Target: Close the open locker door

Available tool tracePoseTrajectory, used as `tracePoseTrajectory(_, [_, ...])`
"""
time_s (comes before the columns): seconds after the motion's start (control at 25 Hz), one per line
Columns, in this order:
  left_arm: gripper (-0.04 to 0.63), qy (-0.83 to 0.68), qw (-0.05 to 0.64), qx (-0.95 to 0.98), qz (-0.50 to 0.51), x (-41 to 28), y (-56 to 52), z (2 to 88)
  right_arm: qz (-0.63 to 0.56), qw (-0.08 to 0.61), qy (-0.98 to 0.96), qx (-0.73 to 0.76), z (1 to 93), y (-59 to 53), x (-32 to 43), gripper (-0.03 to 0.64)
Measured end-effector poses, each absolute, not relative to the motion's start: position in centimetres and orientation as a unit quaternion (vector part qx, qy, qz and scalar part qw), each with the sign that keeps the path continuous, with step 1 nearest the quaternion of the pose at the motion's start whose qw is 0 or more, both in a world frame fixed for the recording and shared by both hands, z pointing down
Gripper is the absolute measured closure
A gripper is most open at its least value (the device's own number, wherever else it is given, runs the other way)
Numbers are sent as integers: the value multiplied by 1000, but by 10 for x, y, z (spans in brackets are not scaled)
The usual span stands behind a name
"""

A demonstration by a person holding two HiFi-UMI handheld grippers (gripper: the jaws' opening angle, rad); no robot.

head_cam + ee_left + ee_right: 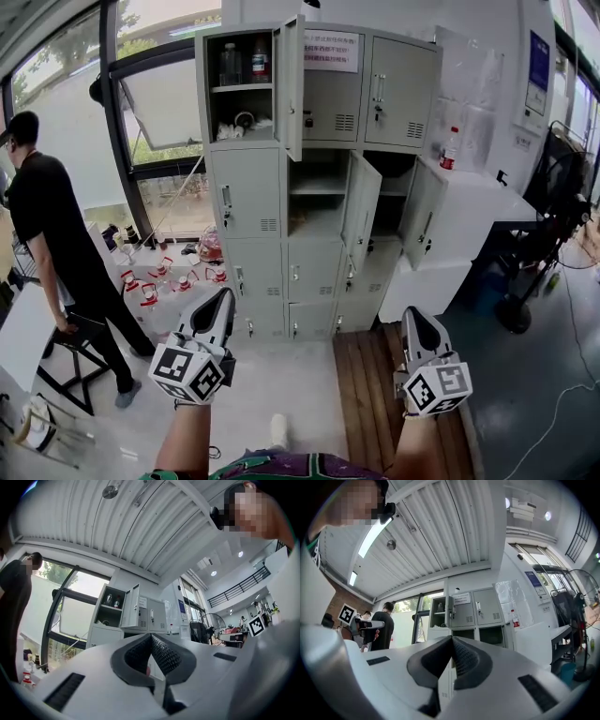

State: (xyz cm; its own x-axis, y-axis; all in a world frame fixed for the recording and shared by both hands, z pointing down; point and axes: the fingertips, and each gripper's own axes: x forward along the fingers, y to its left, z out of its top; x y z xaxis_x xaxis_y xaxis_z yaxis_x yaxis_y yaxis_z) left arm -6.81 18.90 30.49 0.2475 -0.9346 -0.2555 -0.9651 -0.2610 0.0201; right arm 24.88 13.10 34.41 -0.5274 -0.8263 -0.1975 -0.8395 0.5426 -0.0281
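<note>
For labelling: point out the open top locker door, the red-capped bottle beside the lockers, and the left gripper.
open top locker door [292, 89], head view, middle of panel.
red-capped bottle [450, 151], head view, its body.
left gripper [227, 294], head view, between its fingers' tips.

We are counting one locker bank [246, 192] with three doors hanging open — the top-left door [291, 84], the middle door [362, 211] and the right-hand door [422, 214]. We are also counting two grippers, the left gripper [223, 302] and the right gripper [412, 319], one bystander [47, 216] and one red-capped bottle [451, 148].
</note>
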Motion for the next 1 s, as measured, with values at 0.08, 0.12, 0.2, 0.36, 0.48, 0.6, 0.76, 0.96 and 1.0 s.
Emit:
tracePoseTrajectory(0.08, [577, 606, 74, -785, 109, -75, 177, 304, 37, 96, 873, -477, 341, 120, 243, 612])
tracePoseTrajectory(0.12, [577, 606, 76, -784, 110, -79, 170, 305, 38, 97, 872, -478, 339, 114, 241, 612])
tracePoseTrajectory(0.2, [577, 605, 77, -784, 114, -87, 152, 304, 44, 97, 871, -479, 333, 101, 236, 612])
tracePoseTrajectory(0.36, [575, 605, 83, -784, 115, -103, 115, 300, 52, 90, 866, -490, 325, 66, 222, 611])
tracePoseTrajectory(0.48, [577, 605, 84, -783, 119, -119, 86, 295, 60, 87, 867, -486, 313, 37, 201, 611])
tracePoseTrajectory(0.6, [575, 601, 83, -785, 122, -135, 52, 284, 67, 94, 867, -484, 296, 4, 180, 611])
tracePoseTrajectory(0.76, [577, 596, 83, -790, 117, -159, 15, 279, 64, 107, 872, -473, 288, -35, 150, 611])
tracePoseTrajectory(0.96, [575, 575, 81, -805, 121, -179, -22, 276, 52, 112, 873, -471, 284, -73, 122, 611])
tracePoseTrajectory(1.0, [575, 575, 81, -805, 120, -182, -26, 274, 51, 113, 873, -471, 284, -78, 118, 611])
